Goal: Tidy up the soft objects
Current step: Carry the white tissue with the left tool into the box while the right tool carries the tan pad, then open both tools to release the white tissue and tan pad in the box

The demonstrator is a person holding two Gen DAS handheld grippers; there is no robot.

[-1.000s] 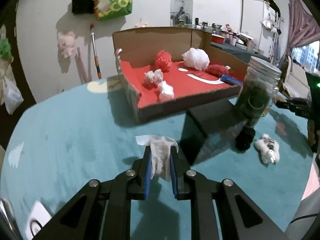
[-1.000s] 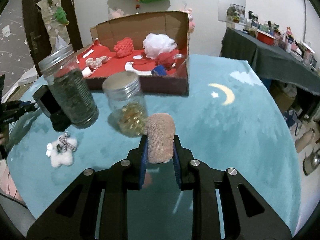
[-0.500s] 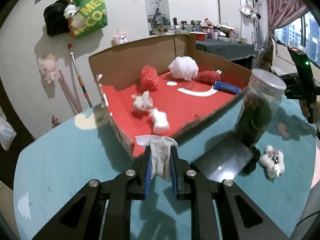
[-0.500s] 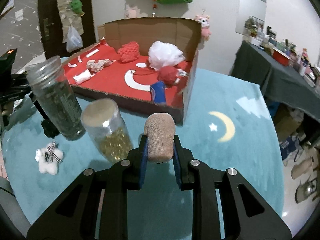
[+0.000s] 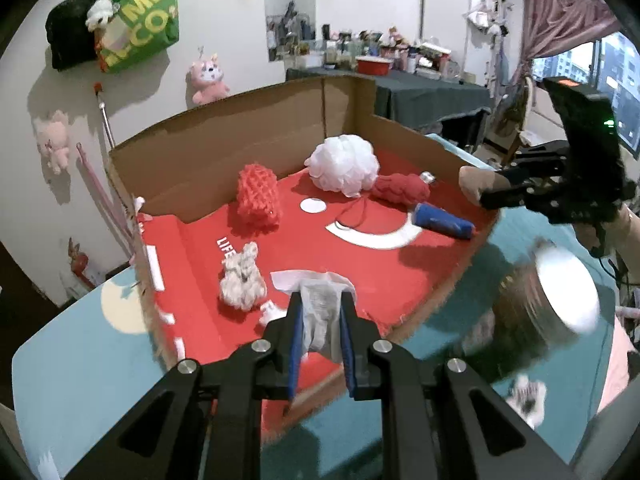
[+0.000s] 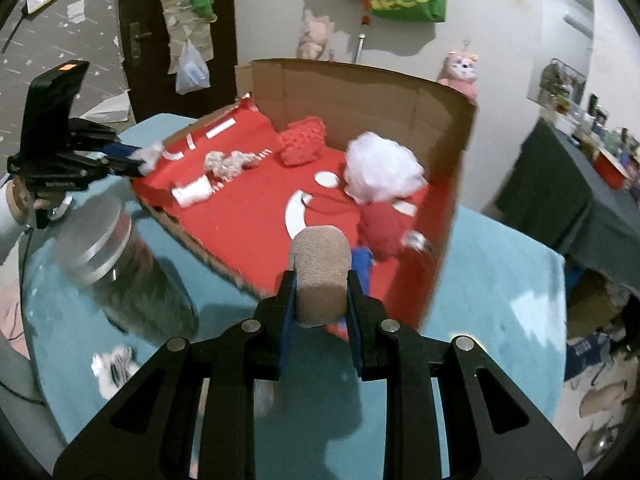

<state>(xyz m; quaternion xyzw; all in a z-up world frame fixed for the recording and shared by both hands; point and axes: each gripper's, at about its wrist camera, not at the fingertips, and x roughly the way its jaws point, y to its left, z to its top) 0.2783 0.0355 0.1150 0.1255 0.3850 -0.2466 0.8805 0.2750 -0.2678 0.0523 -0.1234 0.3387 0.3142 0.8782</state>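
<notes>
Cardboard box (image 5: 256,120), open top w/ red floor, is the drop spot on the teal table (image 5: 80,360); soft stuff is already inside: white pouf (image 5: 344,164), red knit pad (image 5: 256,200).

Glass jar (image 6: 120,264) sits just outside box's near edge, prob not soft, so left out.

Right gripper (image 6: 320,292) jaws narrow, clamped on tan roll (image 6: 320,264), above box's near rim.

Left gripper (image 5: 322,328) same, pinching white cloth (image 5: 320,304) over box's near-left corner for drop.

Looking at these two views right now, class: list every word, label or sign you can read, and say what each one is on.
"MEC" over "CO": cut-off white letters on the green bag hanging on the wall.
"LIFE": white letters on the red lining of the cardboard box; the word may continue behind the grey plush.
Wall papers and items on the far counter: too small or blurred to read.
</notes>
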